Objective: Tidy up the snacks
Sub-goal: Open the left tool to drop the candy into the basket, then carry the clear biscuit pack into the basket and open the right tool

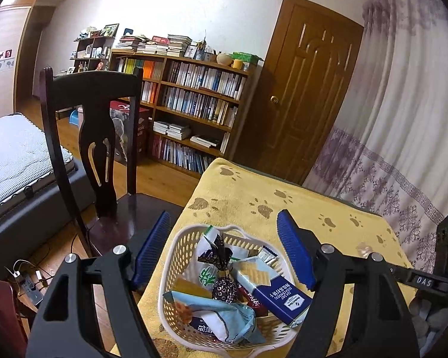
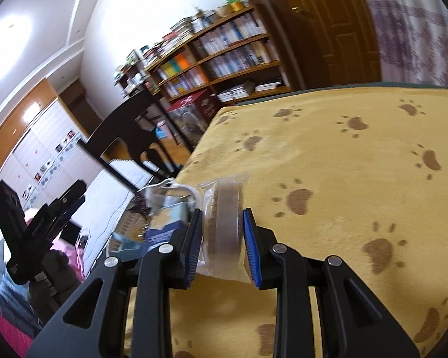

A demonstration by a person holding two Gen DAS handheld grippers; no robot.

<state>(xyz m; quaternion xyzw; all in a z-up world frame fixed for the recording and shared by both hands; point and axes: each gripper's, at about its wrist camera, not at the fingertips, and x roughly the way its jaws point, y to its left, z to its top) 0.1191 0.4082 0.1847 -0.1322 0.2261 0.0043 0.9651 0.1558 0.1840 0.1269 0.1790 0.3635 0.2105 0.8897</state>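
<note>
Room: a bookcase (image 1: pixel 194 104) is standing against the far wall beside a brown door (image 1: pixel 307 89), a patterned curtain (image 1: pixel 403 119) is hanging on the right, and a mattress (image 1: pixel 12 161) is lying low on the left. A dark wooden chair (image 1: pixel 95 137) is standing just beside the tabletop, which is carrying a yellow paw-print towel (image 1: pixel 254 197).

The white plastic basket (image 1: pixel 176 256) is sitting on the towel near its chair-side edge, already holding a blue cracker box (image 1: pixel 280 295), a light blue packet (image 1: pixel 224 319) and a dark twist-wrapped candy (image 1: pixel 224 286).

The left gripper (image 1: pixel 224 247) is hovering above the basket with jaws wide and nothing between them.

The right gripper (image 2: pixel 222 244) is pinching a clear-wrapped round snack (image 2: pixel 224 226) edge-on, jaws narrow, over the towel just beside the basket; this view is blurring.

Risks, as judged: the slick wrapper could be slipping out of the pads in transit; the piece is held by its faces, so it could be rotating and dropping short onto the towel; the basket is filling, so the piece may be rolling off the pile; the light basket near the edge could be getting nudged
</note>
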